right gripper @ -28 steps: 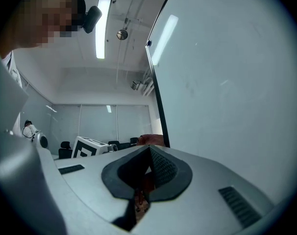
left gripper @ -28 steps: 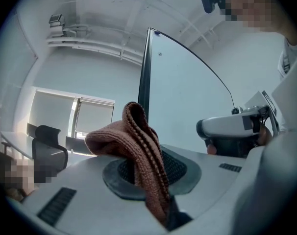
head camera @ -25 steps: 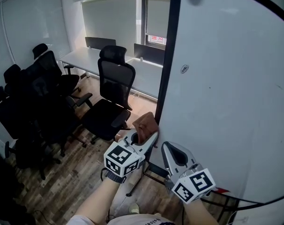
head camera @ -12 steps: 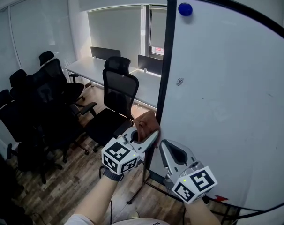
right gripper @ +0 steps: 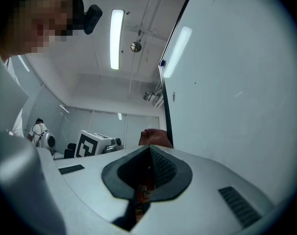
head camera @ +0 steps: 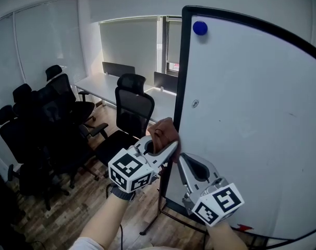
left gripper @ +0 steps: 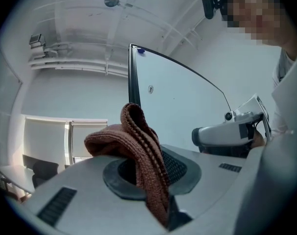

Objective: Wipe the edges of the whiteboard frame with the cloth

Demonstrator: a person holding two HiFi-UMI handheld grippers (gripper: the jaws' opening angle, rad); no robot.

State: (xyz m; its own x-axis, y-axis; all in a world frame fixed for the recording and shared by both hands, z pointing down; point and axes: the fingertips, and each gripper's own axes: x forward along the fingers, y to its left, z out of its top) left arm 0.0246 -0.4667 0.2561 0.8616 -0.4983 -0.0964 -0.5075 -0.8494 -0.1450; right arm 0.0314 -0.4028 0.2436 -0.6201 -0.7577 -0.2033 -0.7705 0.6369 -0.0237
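Room: an office, wood floor [head camera: 80, 202], pale walls, a window with its blinds [head camera: 129, 43] down at the far end.
Ceiling: a long lamp [right gripper: 116, 38] is lit, seen from the right gripper view.
Surface: the whiteboard [head camera: 252, 119] stands upright at my right. It is white and mostly bare, with a thin black frame [head camera: 181, 77] round it.
Cloth: brown knit, bunched, one piece. The cloth [head camera: 165, 133] sits at the left upright of the frame, about halfway down, and seems to press against it.
Left gripper: the left gripper [head camera: 166, 149] has its jaws clamped on the cloth. In its own view the fabric hangs folded over the tips.
Right gripper: the right gripper [head camera: 184, 162] has its jaws together with nothing between them. It is just beside the left gripper, low in front of the board face.
Count, board: one whiteboard, one blue magnet [head camera: 199, 27] near its top left corner.
Count, tools: two grippers, one marker cube on each.
Count, chairs: one black chair [head camera: 132, 108] by the desk, and a dark cluster [head camera: 43, 119] at left of at least four. I cannot count these exactly.
Count, desks: white desk [head camera: 103, 84] by the window with low dark dividers. The number of tops is unclear to me.
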